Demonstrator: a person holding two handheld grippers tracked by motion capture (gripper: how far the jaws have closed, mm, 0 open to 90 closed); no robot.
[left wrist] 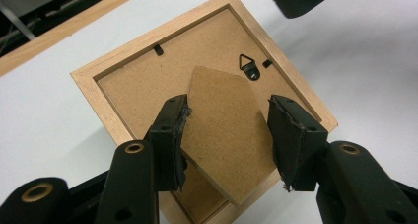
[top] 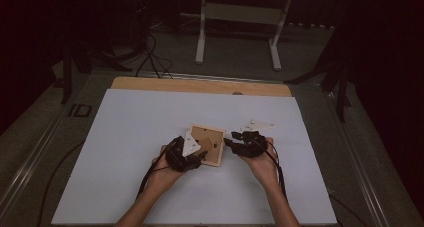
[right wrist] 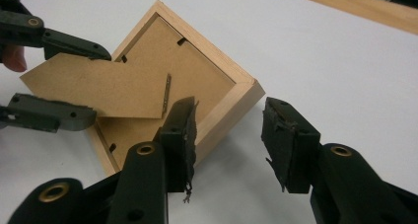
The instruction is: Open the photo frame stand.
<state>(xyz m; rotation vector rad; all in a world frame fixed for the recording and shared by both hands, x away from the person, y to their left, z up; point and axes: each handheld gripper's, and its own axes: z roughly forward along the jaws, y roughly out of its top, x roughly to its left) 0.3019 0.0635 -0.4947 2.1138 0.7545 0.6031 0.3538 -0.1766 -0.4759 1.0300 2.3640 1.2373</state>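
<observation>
I've got the white tabletop under & around the left tongs and right tongs. Beyond both, a wood strip runs along the far edge w/ a small dark spot. Farther out are white desk legs. Black cables lie fwd-left of the left tongs, dark stand legs fwd-right of the right tongs.

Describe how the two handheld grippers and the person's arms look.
Both the left gripper and right gripper are black, each topped by a grey three-cornered plate and trailing a black cable. Their jaws carry worn, frayed black pads, with brass-coloured rivets at the joints. The forearms are bare, with no sleeves visible.
</observation>
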